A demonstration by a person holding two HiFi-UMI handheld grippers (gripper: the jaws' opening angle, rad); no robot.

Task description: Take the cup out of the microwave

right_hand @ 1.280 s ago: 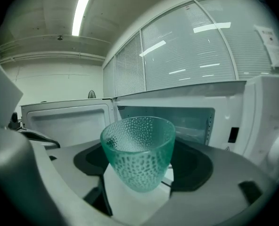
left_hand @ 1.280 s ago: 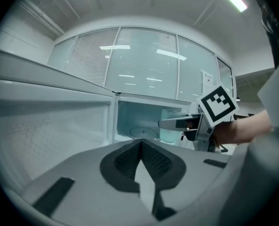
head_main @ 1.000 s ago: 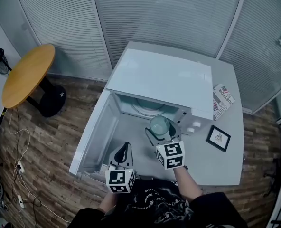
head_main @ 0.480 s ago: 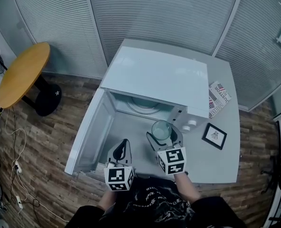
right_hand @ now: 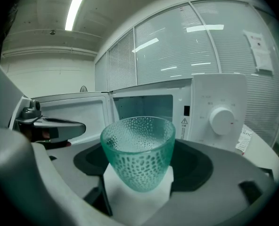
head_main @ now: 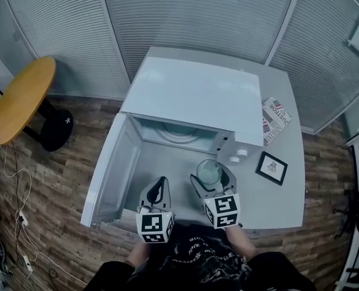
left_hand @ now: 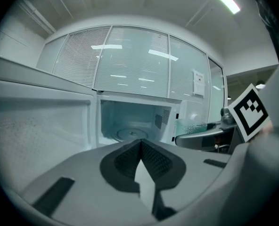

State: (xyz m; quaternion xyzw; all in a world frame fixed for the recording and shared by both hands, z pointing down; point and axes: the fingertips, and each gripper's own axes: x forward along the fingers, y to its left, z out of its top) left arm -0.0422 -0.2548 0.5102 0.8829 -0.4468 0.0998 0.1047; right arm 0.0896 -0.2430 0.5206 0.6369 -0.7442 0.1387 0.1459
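The right tool (head_main: 211, 176) pinches a green dimpled glass cup (right_hand: 138, 149) upright between its jaws. The cup is outside the white microwave (head_main: 197, 99), just in front of its open cavity and near the control knobs (head_main: 239, 155). The left tool (head_main: 157, 193), jaws pressed together on nothing, hovers alongside, facing the turntable (head_main: 178, 131). The door (head_main: 110, 168) stands swung wide to the left. A framed picture (head_main: 271, 167) and a booklet (head_main: 275, 120) lie on the grey table (head_main: 288, 205).

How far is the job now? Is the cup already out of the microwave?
Done: the door stands open and the cup is outside the microwave. In hand: the right gripper is shut on it; the left gripper is shut, empty. Left: probably setting it on the table.
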